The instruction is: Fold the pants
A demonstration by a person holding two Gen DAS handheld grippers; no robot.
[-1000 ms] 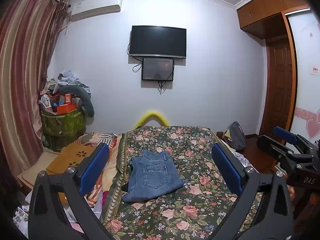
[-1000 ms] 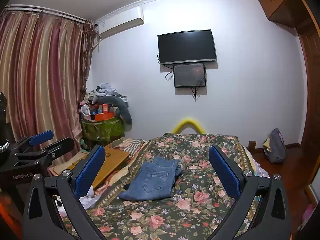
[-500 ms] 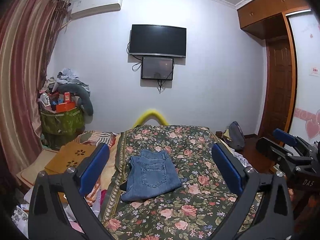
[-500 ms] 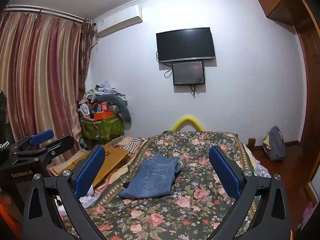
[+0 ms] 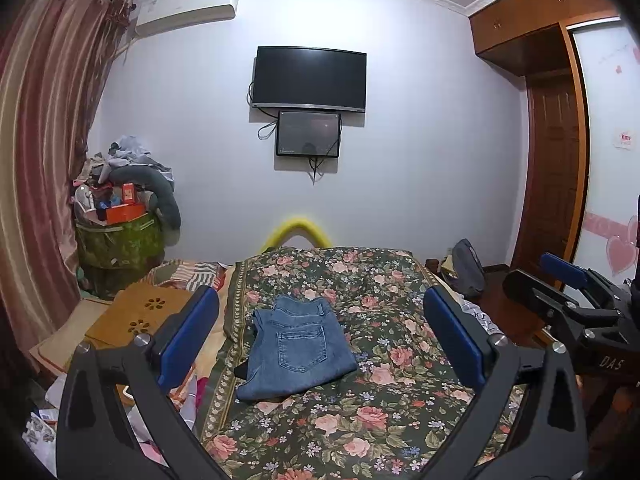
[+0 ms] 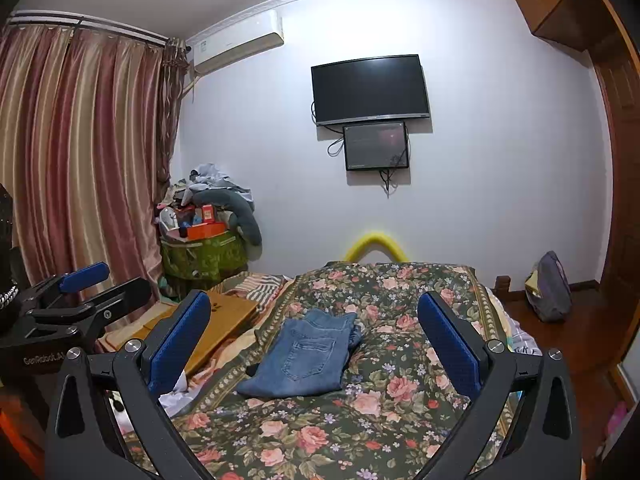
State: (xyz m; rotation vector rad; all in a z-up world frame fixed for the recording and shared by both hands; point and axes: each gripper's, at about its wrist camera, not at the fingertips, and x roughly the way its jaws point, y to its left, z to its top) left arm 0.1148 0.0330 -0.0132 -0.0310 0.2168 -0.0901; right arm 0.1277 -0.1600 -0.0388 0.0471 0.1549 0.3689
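Blue jeans [image 5: 298, 346] lie folded into a compact rectangle, back pocket up, on the floral bedspread [image 5: 380, 396]; they also show in the right wrist view [image 6: 306, 354]. My left gripper [image 5: 320, 332] is open and empty, held above the near end of the bed, well short of the jeans. My right gripper [image 6: 314, 336] is open and empty at a similar distance. Each gripper shows at the edge of the other's view: the right one [image 5: 568, 292] and the left one [image 6: 92, 288].
A wooden lap desk [image 5: 140, 316] and striped bedding lie left of the bed. A green bin heaped with clutter [image 5: 120, 240] stands by the curtain. A TV [image 5: 310, 78] hangs on the far wall. A grey bag [image 5: 466, 268] sits on the floor at right.
Both grippers have tilted up and drawn back slightly, so the jeans sit a little lower and smaller in view. The jeans have not moved.
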